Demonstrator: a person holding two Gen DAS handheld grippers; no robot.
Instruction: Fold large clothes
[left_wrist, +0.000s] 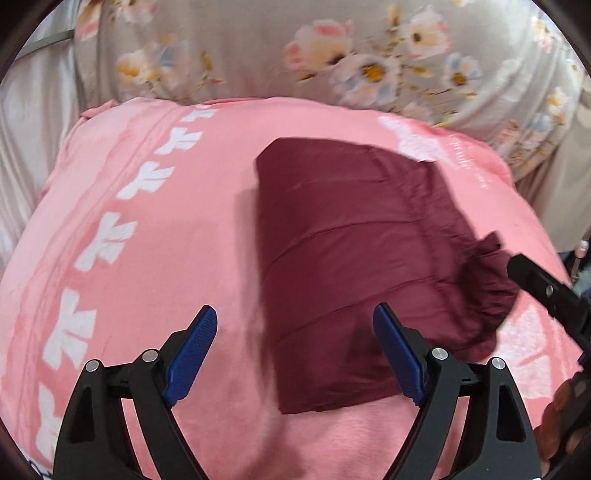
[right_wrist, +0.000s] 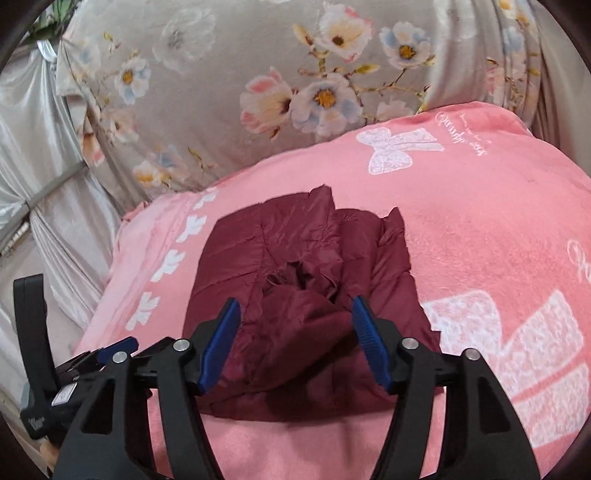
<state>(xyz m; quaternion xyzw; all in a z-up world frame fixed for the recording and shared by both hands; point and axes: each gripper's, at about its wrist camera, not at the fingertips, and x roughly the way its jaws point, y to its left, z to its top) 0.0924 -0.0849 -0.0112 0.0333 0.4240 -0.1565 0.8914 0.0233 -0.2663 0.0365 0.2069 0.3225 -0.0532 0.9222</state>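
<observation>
A maroon quilted jacket (left_wrist: 347, 251) lies folded into a compact rectangle on a pink blanket (left_wrist: 155, 236); its gathered cuff end bunches at the right. My left gripper (left_wrist: 295, 317) is open and empty, hovering over the jacket's near left edge. In the right wrist view the same jacket (right_wrist: 295, 266) lies on the blanket (right_wrist: 480, 229), with a bunched sleeve at its near end. My right gripper (right_wrist: 295, 310) is open, its blue pads (right_wrist: 221, 343) either side of that bunched fabric. The right gripper's finger also shows in the left wrist view (left_wrist: 543, 288).
A floral grey sheet (left_wrist: 332, 51) lies beyond the blanket, also in the right wrist view (right_wrist: 258, 81). Shiny white draped fabric (right_wrist: 44, 155) hangs at the left. The left gripper's body (right_wrist: 48, 387) shows low left in the right wrist view. A hand (left_wrist: 561, 417) holds a handle at the right.
</observation>
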